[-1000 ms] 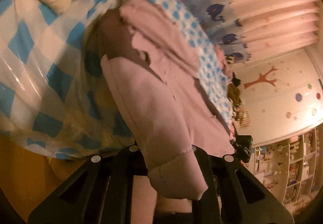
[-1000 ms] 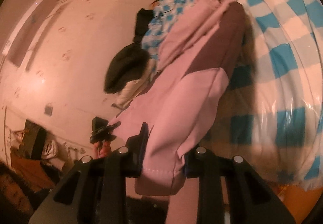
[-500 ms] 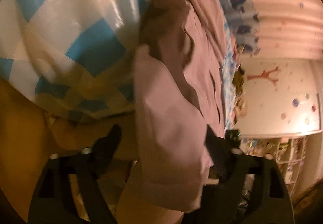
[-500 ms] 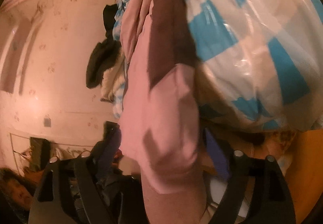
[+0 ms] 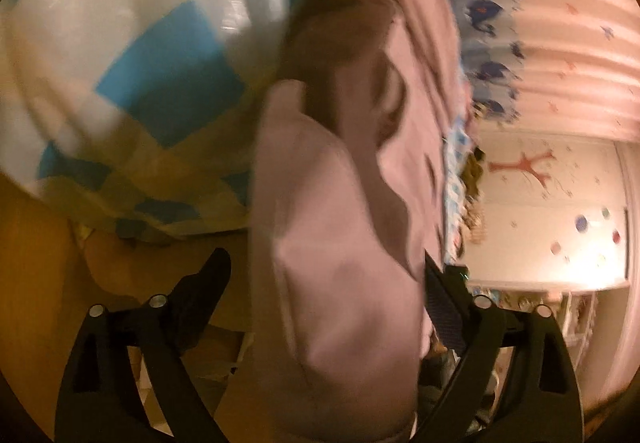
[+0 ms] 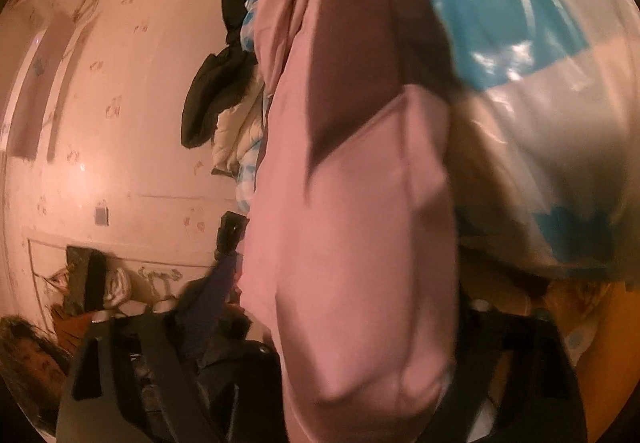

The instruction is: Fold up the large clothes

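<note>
A large pink garment with brown panels (image 5: 340, 243) lies on the bed and hangs over its front edge. In the left wrist view its hanging end drops between the fingers of my left gripper (image 5: 324, 263). The jaws stand wide and are closing, and the left finger (image 5: 208, 283) is clear of the cloth. The same garment (image 6: 352, 223) hangs between the fingers of my right gripper (image 6: 348, 283), whose jaws are also closing. Its left finger (image 6: 222, 283) sits close beside the cloth's edge; the right finger is mostly hidden behind the cloth.
A blue-and-white checked cover (image 5: 160, 91) wrapped in shiny plastic lies over the bed, above an orange wooden bed front (image 5: 36, 263). Dark and cream clothes (image 6: 224, 103) are piled at the far end. A person's head (image 6: 28, 359) shows at the lower left.
Both grippers were shut on the garment's lower edge, then let go and opened wide. They have dropped down past the bed's edge, and the pink end now hangs loose between the fingers.
</note>
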